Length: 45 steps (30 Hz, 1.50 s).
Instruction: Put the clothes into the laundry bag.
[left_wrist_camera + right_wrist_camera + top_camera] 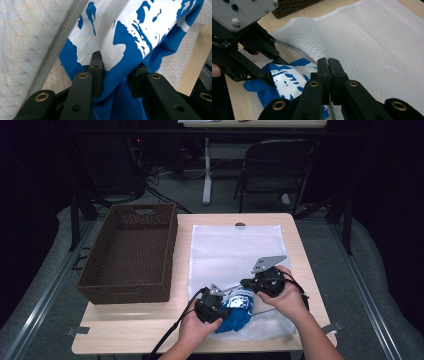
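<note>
Looks like bagging: left gripper (220, 307) clamped on blue-white garment (239, 309), right gripper (328, 65) pinching mesh bag (235, 247) flap, so lift flap higher, feed cloth under zipper edge

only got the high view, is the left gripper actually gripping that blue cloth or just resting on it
Observer: Gripping. The left gripper has a fold of the cloth pinched between its jaws.
Operator: and the right one, open or shut
Observer: Shut. The right gripper pinches the upper mesh layer of the bag and holds it lifted above the cloth.
</note>
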{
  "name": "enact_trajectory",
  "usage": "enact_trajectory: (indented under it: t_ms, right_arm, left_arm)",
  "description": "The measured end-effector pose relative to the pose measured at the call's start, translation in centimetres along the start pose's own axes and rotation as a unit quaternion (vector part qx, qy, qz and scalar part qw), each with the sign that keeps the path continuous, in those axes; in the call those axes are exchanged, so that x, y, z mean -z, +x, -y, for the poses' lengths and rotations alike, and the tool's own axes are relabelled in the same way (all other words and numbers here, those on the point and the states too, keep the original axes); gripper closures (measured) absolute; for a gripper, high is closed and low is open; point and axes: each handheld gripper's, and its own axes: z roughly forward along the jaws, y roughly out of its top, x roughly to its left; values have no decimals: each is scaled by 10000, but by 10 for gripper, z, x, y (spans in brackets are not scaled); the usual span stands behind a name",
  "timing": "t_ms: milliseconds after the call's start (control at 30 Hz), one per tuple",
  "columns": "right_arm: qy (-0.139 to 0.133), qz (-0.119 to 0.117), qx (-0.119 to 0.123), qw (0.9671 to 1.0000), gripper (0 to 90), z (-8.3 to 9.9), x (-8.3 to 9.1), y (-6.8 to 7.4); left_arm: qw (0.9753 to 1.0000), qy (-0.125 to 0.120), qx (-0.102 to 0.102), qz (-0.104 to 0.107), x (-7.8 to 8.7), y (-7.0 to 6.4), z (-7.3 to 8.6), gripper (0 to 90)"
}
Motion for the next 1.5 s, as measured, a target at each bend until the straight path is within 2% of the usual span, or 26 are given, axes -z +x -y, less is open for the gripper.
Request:
enact_trajectory:
  t_ms: [200, 367, 567, 867, 1000, 1067, 1100, 1233, 1400, 1500]
  right_arm:
    - [8, 1, 5, 10000, 881, -1, 0, 1]
    - [-22, -2, 30, 10000, 882, -1, 1, 1]
    - [-48, -8, 19, 10000, 881, -1, 2, 1]
    - [-44, -7, 40, 10000, 882, -2, 2, 2]
    - [-40, -18, 52, 10000, 882, -2, 1, 2]
    - [-37, -19, 50, 10000, 882, -2, 1, 3]
    - [-25, -23, 33, 10000, 881, -2, 1, 3]
    - [-8, -33, 38, 10000, 882, -1, -1, 2]
    - [-7, -40, 16, 10000, 881, 0, -1, 1]
    - [-6, -34, 0, 10000, 882, 0, -1, 1]
  left_arm:
    - [10000, -25, 28, -51, 0, 0, -7, 706]
    - [9998, -30, -94, -164, -3, -3, -17, 707]
    - [9996, -61, 14, -262, -5, 0, -23, 707]
    - [9982, -283, 370, -366, -5, 8, -25, 707]
    - [9973, -329, 428, -493, -8, 10, -26, 707]
    - [9971, -323, 398, -556, -10, 10, -25, 706]
    - [9972, -244, 362, -600, -15, 10, -24, 705]
    - [9971, -243, 427, -576, -24, 12, -19, 691]
    - [9978, -248, 437, -442, -20, 12, -19, 614]
    - [9985, -221, 363, -334, -16, 12, -18, 558]
